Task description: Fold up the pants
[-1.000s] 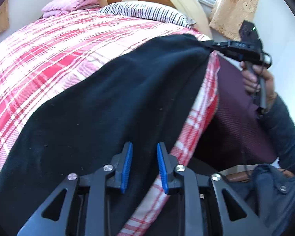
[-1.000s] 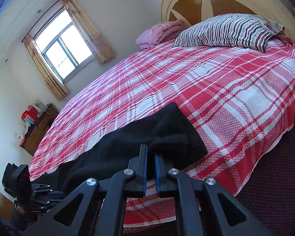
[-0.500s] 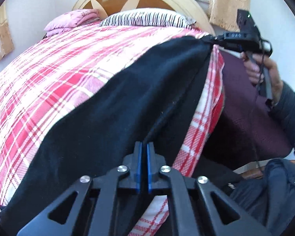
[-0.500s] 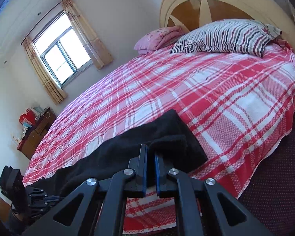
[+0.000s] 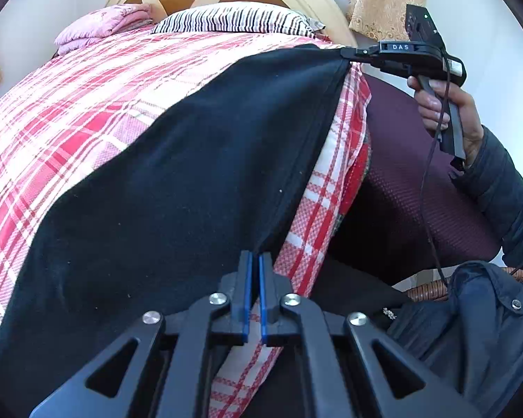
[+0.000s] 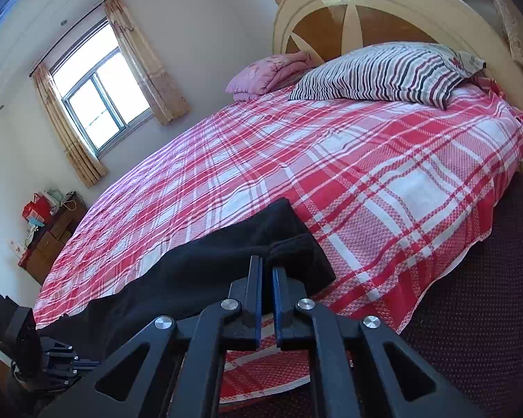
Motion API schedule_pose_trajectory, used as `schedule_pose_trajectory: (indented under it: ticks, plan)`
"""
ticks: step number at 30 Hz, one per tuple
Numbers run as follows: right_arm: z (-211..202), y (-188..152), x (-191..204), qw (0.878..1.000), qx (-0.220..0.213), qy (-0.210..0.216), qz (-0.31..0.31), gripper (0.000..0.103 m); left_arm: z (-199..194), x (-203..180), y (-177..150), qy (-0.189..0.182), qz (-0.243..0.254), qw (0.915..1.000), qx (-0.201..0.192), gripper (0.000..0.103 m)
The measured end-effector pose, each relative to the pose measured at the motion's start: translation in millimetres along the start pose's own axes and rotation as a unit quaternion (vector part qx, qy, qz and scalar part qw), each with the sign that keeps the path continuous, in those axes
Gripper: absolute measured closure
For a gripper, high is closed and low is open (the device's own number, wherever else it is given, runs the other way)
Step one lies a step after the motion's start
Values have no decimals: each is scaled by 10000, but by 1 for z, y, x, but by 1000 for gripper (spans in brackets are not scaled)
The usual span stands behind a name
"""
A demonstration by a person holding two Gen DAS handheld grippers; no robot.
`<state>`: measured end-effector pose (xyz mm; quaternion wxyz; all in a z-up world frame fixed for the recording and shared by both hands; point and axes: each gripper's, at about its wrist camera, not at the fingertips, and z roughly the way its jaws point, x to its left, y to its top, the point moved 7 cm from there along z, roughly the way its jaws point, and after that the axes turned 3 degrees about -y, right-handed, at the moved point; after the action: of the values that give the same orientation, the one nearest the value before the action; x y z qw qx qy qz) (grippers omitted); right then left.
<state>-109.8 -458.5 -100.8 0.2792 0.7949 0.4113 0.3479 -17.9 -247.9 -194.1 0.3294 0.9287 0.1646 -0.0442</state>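
A: Start at the left gripper (image 5: 254, 261); what has it got?

B: Its blue pads are pressed nearly together on the near edge of the black pants (image 5: 177, 174), right at their tips; the cloth runs straight ahead and away from it, pulled fairly taut along the side of the bed (image 5: 52, 111).

A: And the other end?

B: Far ahead and to the right of that gripper, the right gripper (image 5: 352, 52) pinches the opposite end; in its own view the right gripper (image 6: 266, 271) has its pads closed on a bunched fold of the pants (image 6: 198, 271); a cuff-like flap sticks out just beyond the tips, and the rest trails off to its left and down toward the other tool.

A: So how much folding is done?

B: Hard to say for certain; the pants read as one long narrow band, so I judge the legs are already laid one over the other lengthwise; no crosswise fold shows, since the two ends are well apart.

A: What is left, then?

B: By my reckoning, bringing one end over to meet the other, setting it down flat on the plaid sheet (image 6: 383, 174), then perhaps one more fold; the striped pillow (image 6: 383, 73) and pink bundle (image 6: 272, 73) lie far beyond the right gripper, well out of the way.
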Motion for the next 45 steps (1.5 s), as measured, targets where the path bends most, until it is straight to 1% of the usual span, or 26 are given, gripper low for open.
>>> schedule_pose_trajectory:
  ticks: [5, 6, 8, 11, 12, 13, 14, 15, 16, 18, 22, 24, 26, 28, 29, 30, 31, 32, 34, 36, 38, 39, 40, 42, 43, 45]
  plan:
    - [-20, 12, 12, 9988, -430, 219, -95, 100, -5, -1, 3, -40, 57, 9999, -81, 99]
    - [-19, 12, 13, 9990, -400, 149, -138, 100, -2, -1, 2, -19, 86, 10000, -38, 99]
    - [-8, 8, 5, 9998, -153, 21, -79, 100, 5, -2, 1, -19, 140, 9999, 41, 99]
    - [11, -4, -12, 9990, 441, -34, 38, 99, 8, 2, 0, -159, 15, 9999, 31, 99]
    - [10, -3, -16, 9990, 443, -6, 91, 97, 7, 3, 0, -201, -28, 9998, 8, 99]
    - [7, -1, -18, 9991, 399, -16, 130, 91, 6, 4, 0, -217, -45, 9998, -5, 99]
    - [2, 4, -22, 9993, 275, -213, 105, 84, 6, 3, -1, -199, -22, 9998, -9, 99]
    - [-4, 9, -25, 9988, 121, -471, 28, 69, 6, 1, -1, -147, 42, 9999, -7, 99]
    - [-11, 16, -28, 9975, -72, -698, -44, 59, 5, 0, -1, -84, 114, 9999, -6, 99]
    - [-23, 29, -35, 9958, -379, -832, 72, 55, 5, -4, -3, 6, 227, 9997, 11, 99]
    - [-17, 52, -32, 9976, -378, -575, 69, 55, 6, -3, -4, 46, 230, 9997, 35, 99]
    - [3, 60, -25, 9997, -24, -178, 171, 55, 6, -2, -4, 27, 184, 9998, 34, 99]
    - [25, 62, -21, 9984, 412, 103, 387, 56, 4, 0, -4, 19, 144, 9999, 27, 97]
    - [51, 59, -18, 9942, 980, 111, 417, 58, 7, -1, -2, 16, 137, 9999, 34, 97]
    - [59, 57, -17, 9925, 1133, 134, 441, 59, 9, -2, -1, 15, 135, 9999, 36, 97]
    - [70, 54, -15, 9893, 1352, 243, 486, 67, 9, -2, -1, 13, 131, 9999, 39, 97]
    - [78, 50, -13, 9868, 1513, 295, 497, 87, 10, -1, 0, 8, 125, 9999, 42, 97]
    - [80, 50, -12, 9873, 1497, 255, 465, 90, 10, -1, 0, 2, 120, 9999, 42, 97]
    - [75, 53, -6, 9901, 1310, 360, 345, 91, 10, -1, -1, -15, 101, 9999, 37, 97]
    - [57, 62, 6, 9952, 797, 553, 139, 91, 10, 0, -1, -25, 87, 10000, 30, 97]
    - [38, 67, 17, 9977, 297, 596, -156, 91, 10, 1, -1, -17, 94, 9999, 34, 97]
    - [35, 69, 20, 9982, 168, 519, -245, 91, 10, 1, -1, -8, 101, 9999, 33, 97]
    - [36, 68, 19, 9989, 141, 337, -302, 91, 10, 1, -1, 0, 106, 9999, 34, 97]
    - [51, 62, 6, 9980, 284, -380, -416, 87, 11, 1, -1, 2, 105, 9999, 41, 97]
    - [57, 60, -3, 9960, 317, -699, -447, 87, 10, 0, -1, -1, 107, 9999, 40, 97]
    - [60, 60, -21, 9944, 265, -951, -365, 87, 10, 0, -1, -4, 102, 9999, 38, 97]
